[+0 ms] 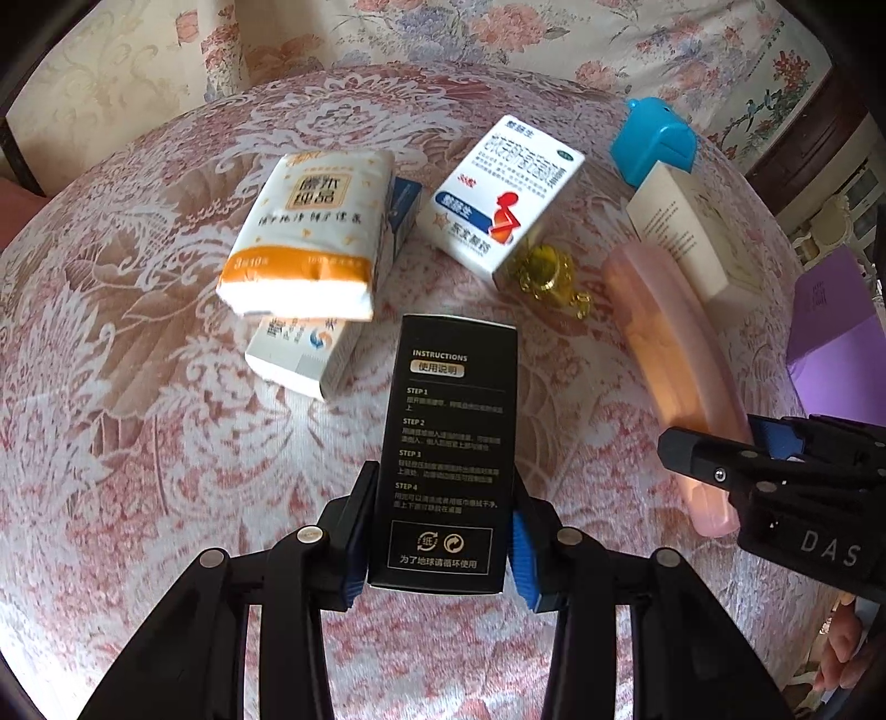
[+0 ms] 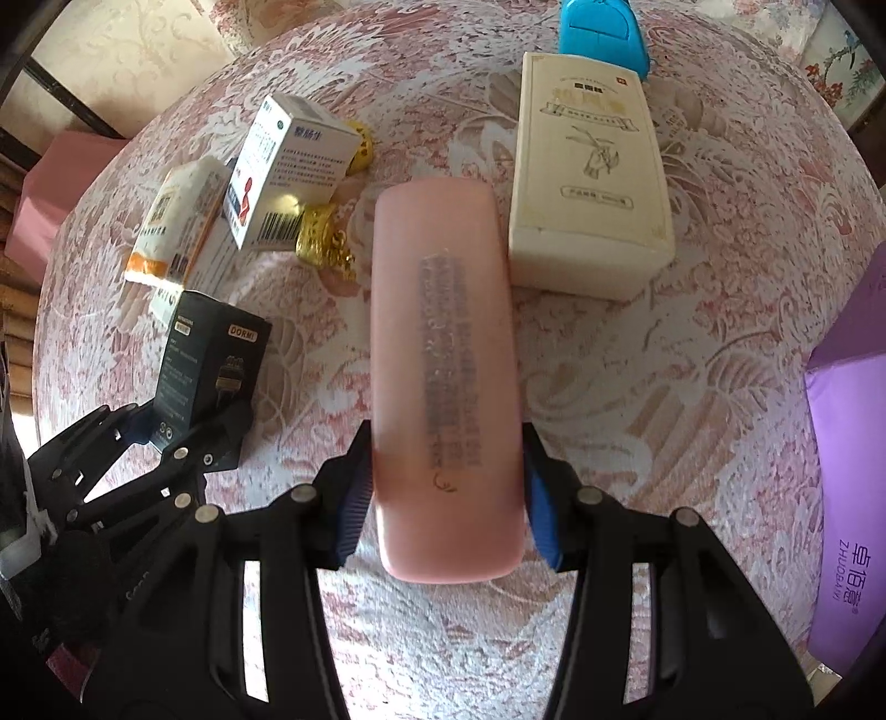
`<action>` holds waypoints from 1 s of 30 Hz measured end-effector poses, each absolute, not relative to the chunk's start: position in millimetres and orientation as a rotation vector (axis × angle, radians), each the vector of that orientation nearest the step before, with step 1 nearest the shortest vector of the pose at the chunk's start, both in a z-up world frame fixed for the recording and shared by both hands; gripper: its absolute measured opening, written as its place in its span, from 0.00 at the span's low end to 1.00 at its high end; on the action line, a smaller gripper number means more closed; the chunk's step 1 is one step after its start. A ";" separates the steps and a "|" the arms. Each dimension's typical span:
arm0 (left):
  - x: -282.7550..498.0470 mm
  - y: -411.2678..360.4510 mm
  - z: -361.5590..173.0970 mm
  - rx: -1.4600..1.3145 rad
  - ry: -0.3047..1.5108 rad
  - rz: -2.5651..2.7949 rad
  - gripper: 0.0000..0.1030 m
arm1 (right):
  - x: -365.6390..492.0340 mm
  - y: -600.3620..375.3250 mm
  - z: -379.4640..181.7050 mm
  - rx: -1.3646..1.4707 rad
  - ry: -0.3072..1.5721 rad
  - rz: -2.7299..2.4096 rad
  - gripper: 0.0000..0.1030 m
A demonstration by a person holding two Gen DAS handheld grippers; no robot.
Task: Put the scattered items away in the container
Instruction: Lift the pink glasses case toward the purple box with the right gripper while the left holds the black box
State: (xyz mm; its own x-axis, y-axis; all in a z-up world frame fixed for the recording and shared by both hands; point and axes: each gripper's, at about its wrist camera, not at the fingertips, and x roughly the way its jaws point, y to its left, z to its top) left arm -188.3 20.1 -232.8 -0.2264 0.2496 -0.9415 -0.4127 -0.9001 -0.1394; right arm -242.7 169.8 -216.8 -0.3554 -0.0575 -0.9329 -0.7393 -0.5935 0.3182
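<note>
My left gripper (image 1: 440, 531) is shut on a black instruction box (image 1: 448, 443), which also shows in the right wrist view (image 2: 210, 365). My right gripper (image 2: 446, 498) is shut on a long pink case (image 2: 443, 360), seen at the right of the left wrist view (image 1: 670, 360). The purple container (image 2: 847, 443) stands at the table's right edge (image 1: 830, 343). Scattered on the floral tablecloth lie a tissue pack (image 1: 310, 232), a white medicine box (image 1: 504, 194), a cream box (image 2: 587, 171), a blue item (image 2: 601, 33) and a gold trinket (image 1: 554, 277).
A second small white-and-blue box (image 1: 304, 354) lies under the tissue pack. The round table's (image 1: 138, 443) edge curves around; a floral sofa or curtain (image 1: 498, 33) is behind. A pink box (image 2: 55, 188) sits off the table at left.
</note>
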 end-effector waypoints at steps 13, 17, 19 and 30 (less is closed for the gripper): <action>-162.6 21.7 -229.5 -1.650 0.197 2.170 0.40 | -216.1 152.9 -220.8 -1.480 1.057 2.085 0.50; -152.2 21.0 -229.6 -1.664 0.191 2.168 0.40 | -213.6 148.5 -219.0 -1.494 1.046 2.124 0.50; -147.6 21.8 -229.0 -1.664 0.191 2.164 0.40 | -212.8 146.9 -216.9 -1.497 1.034 2.145 0.50; -139.9 31.8 -226.1 -1.653 0.249 2.145 0.40 | -127.8 133.5 -192.8 -1.530 0.957 2.233 0.50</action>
